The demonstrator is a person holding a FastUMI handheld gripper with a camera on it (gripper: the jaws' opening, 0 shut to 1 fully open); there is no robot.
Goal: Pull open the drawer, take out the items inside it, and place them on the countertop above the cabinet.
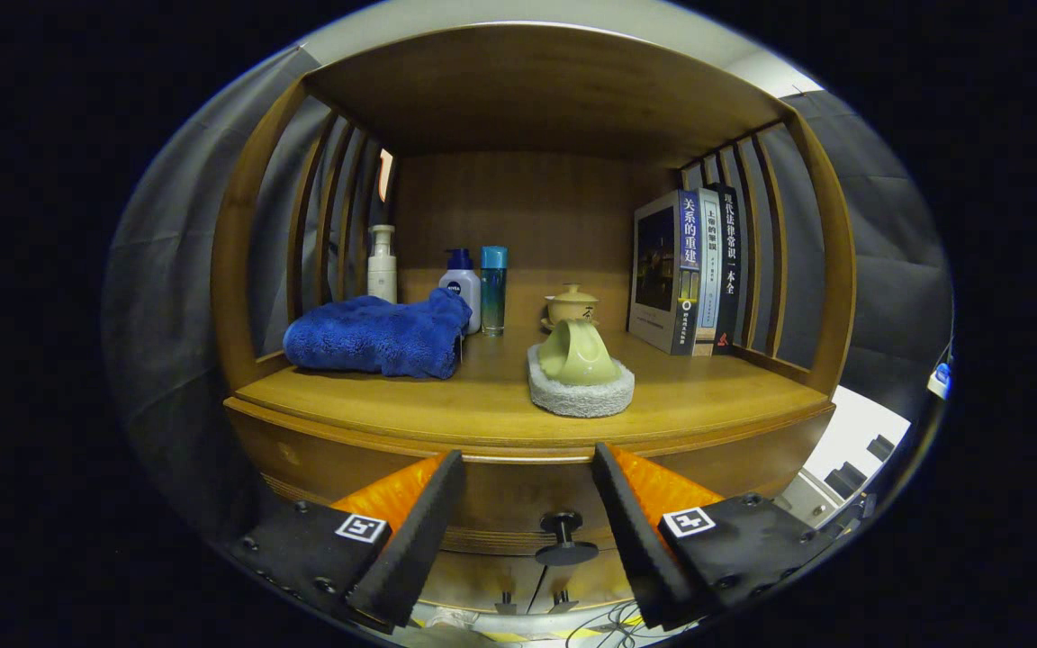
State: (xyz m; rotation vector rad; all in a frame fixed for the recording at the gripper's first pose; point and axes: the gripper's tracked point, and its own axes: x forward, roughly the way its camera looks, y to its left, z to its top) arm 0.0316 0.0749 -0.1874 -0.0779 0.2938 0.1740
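My gripper is open, its two fingers spread wide with nothing between them. Just beyond and below the fingertips is the wooden drawer front, closed, with a dark round knob showing in the gap between the fingers. Above the drawer lies the wooden countertop of the cabinet. Whatever is inside the drawer is hidden.
On the countertop a folded blue towel lies at the left, with a pump bottle, a white bottle and a blue-capped bottle behind it. A green cup lies tipped on a white round pad. A lidded teacup and upright books stand at the right.
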